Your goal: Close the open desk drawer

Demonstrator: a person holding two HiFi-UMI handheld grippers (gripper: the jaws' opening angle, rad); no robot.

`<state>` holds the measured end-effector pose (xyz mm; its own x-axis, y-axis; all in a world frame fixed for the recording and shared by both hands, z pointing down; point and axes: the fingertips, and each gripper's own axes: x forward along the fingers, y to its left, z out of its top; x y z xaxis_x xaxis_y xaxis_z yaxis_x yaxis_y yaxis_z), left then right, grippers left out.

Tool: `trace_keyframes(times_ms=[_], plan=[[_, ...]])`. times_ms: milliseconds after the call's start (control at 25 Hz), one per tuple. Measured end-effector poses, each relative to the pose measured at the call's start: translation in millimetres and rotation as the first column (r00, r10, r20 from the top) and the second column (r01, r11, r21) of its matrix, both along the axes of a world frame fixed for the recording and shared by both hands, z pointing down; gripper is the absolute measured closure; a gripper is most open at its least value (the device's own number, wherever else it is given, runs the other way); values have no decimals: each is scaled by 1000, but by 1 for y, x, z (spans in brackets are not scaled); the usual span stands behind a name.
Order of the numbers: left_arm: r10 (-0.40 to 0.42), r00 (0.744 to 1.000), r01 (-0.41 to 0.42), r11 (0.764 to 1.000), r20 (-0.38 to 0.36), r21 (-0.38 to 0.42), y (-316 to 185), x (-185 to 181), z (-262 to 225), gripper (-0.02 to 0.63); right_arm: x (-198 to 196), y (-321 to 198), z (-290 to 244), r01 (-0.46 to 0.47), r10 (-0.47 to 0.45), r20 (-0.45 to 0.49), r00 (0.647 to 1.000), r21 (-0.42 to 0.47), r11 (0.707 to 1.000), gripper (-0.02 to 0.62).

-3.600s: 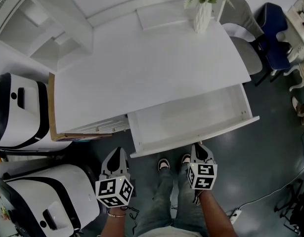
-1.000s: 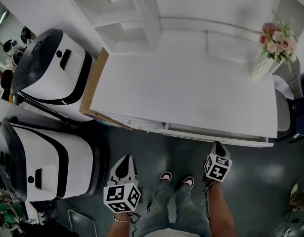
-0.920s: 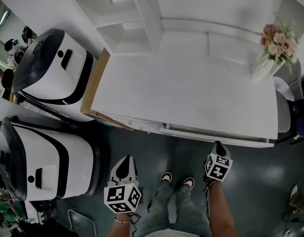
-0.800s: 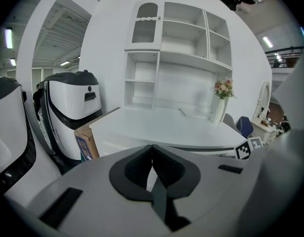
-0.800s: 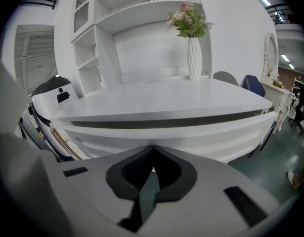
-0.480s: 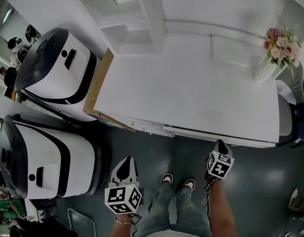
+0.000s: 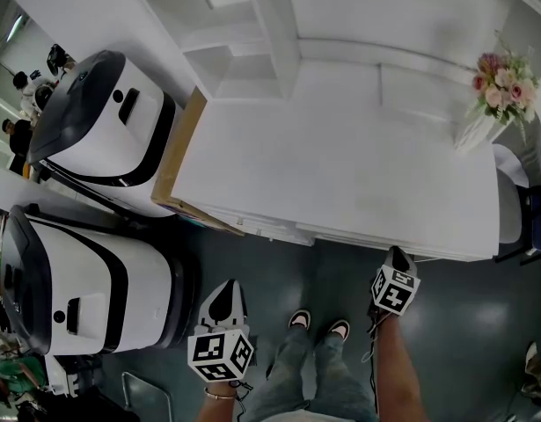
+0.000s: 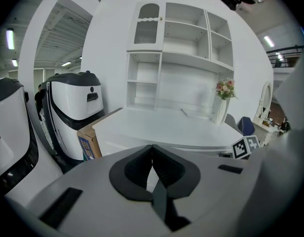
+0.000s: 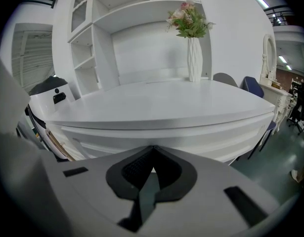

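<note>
A home-style study corner staged inside a large industrial hall, seemingly a test or demo space. A white desk (image 7: 340, 174) stands on a dark grey floor (image 7: 468, 341), with a shelf unit (image 7: 239, 33) at twelve o'clock and a vase of flowers (image 7: 492, 95) at two o'clock. Two bulky white-and-black machines (image 7: 98, 126) sit at nine o'clock with people (image 7: 15, 104) beyond them, and the left gripper view shows a high ceiling with strip lights (image 8: 10, 37).

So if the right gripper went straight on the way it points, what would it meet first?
Most likely the drawer front, just under the desk top. The right gripper, jaws together, points straight at it with nothing in between, though the depth is hard to judge.
</note>
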<state>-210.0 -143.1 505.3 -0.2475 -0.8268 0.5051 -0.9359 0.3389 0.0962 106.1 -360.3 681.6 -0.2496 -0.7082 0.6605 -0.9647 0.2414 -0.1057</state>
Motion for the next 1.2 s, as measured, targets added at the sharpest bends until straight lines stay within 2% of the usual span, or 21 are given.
trace_keyframes(times_ms=[440, 760, 1000, 1200], plan=[[34, 999, -34, 999, 2, 12, -4, -2, -5, 586, -1, -1, 1, 2, -2, -17, 1000, -16, 1000, 588], [100, 995, -100, 994, 0, 46, -19, 9, -16, 586, 1, 16, -33, -5, 5, 37, 999, -13, 1000, 588], [197, 980, -197, 974, 5, 108, -52, 27, -35, 586, 15, 34, -101, -16, 10, 96, 995, 64, 998, 588], [287, 958, -286, 942, 18, 174, -80, 50, -58, 586, 39, 52, -171, -35, 18, 92, 996, 192, 981, 588]])
